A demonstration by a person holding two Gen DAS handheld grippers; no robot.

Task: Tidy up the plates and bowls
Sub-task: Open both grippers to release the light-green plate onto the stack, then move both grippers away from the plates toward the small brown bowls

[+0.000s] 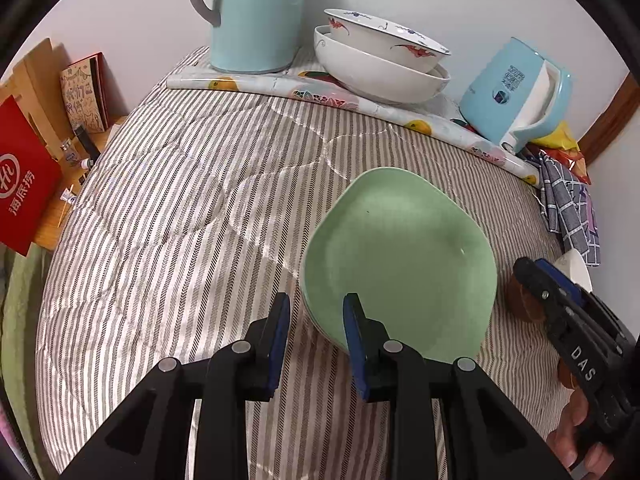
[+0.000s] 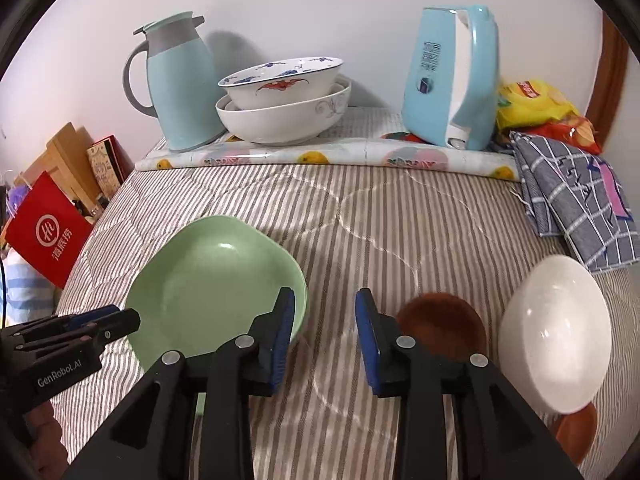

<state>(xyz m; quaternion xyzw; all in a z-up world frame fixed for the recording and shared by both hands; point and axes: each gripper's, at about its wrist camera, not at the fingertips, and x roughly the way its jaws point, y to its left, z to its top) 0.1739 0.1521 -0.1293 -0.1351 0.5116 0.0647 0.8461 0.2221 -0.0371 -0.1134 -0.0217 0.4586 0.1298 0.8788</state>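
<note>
Both sets of jaws apart and empty, left gripper (image 1: pixel 316 344) astride the near rim of the green plate stack (image 1: pixel 400 256), right gripper (image 2: pixel 324 344) just right of it; brown saucer (image 2: pixel 442 320) and white bowl (image 2: pixel 556 336) next, probably to join the nested bowls (image 2: pixel 284 100) beyond.

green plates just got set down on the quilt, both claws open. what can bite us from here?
1. The green plates sit on a soft quilted cover, and the left claw straddles their near rim; pulling away carelessly could drag or tip the stack.
2. The white bowl lies tilted against the brown dishes near the right claw; a nudge might roll it.
3. The stacked patterned bowls look off-centre, so adding more may topple them.
</note>
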